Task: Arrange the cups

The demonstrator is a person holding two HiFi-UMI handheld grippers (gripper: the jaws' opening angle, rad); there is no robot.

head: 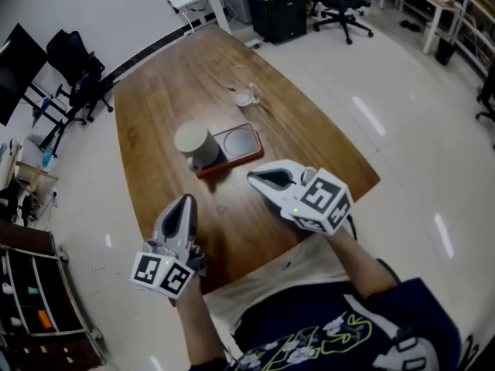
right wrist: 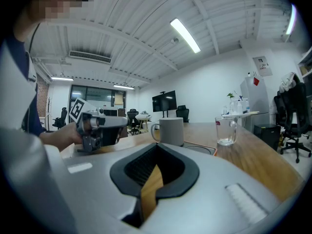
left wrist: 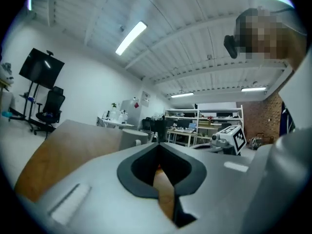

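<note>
So far, I'd judge, little is arranged: your left gripper (head: pixel 186 202) and right gripper (head: pixel 255 178) hover with jaws shut empty over the bench (head: pixel 155 107), the grey mug (head: pixel 193 144) stands on the red-rimmed tray (head: pixel 246 142), and the glass mug (head: pixel 246 92) waits well beyond.

The person wears a dark navy short-sleeved shirt (head: pixel 410 315) with a yellow-green outlined print, and the left gripper (head: pixel 186 200) and right gripper (head: pixel 254 178) are smooth pale grey shells with black-lined jaws, each bearing a white cube (head: pixel 162 273) of black square markers.
</note>
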